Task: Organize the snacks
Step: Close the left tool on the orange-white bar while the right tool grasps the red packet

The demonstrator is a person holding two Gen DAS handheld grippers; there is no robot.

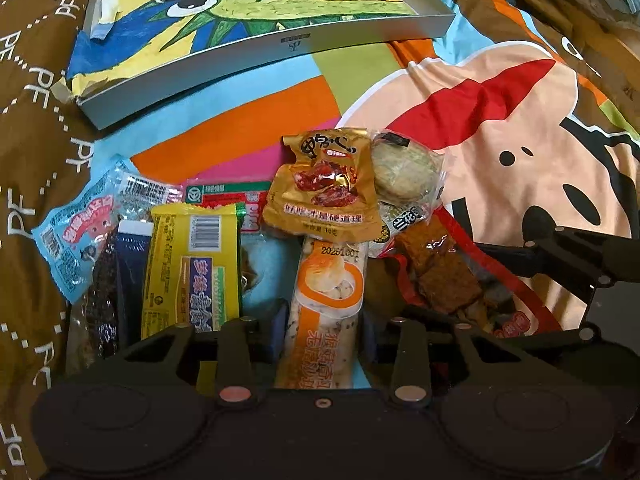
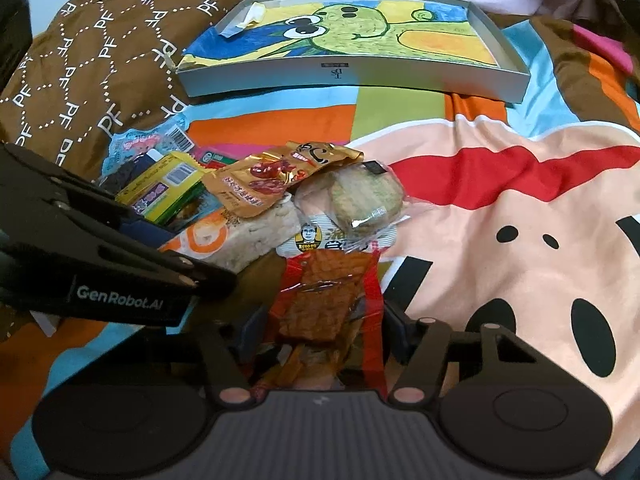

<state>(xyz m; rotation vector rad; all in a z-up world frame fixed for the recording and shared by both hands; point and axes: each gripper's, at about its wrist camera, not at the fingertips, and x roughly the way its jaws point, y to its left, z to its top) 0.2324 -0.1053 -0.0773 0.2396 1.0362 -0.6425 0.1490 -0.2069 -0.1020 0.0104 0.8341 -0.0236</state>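
A heap of snack packets lies on a colourful bedspread. My left gripper is shut on a long orange-and-white bar that points away from me. A gold packet lies across the bar's far end, beside a round biscuit in clear wrap. My right gripper is closed around a red-edged clear packet of brown slices, its pads against the packet's sides. The left gripper's black body reaches in from the left in the right wrist view. A yellow packet and a light blue packet lie to the left.
A shallow grey box lined with a cartoon drawing sits beyond the heap, also the grey box in the right wrist view. A brown patterned pillow bulges at the left. Bedspread stretches to the right.
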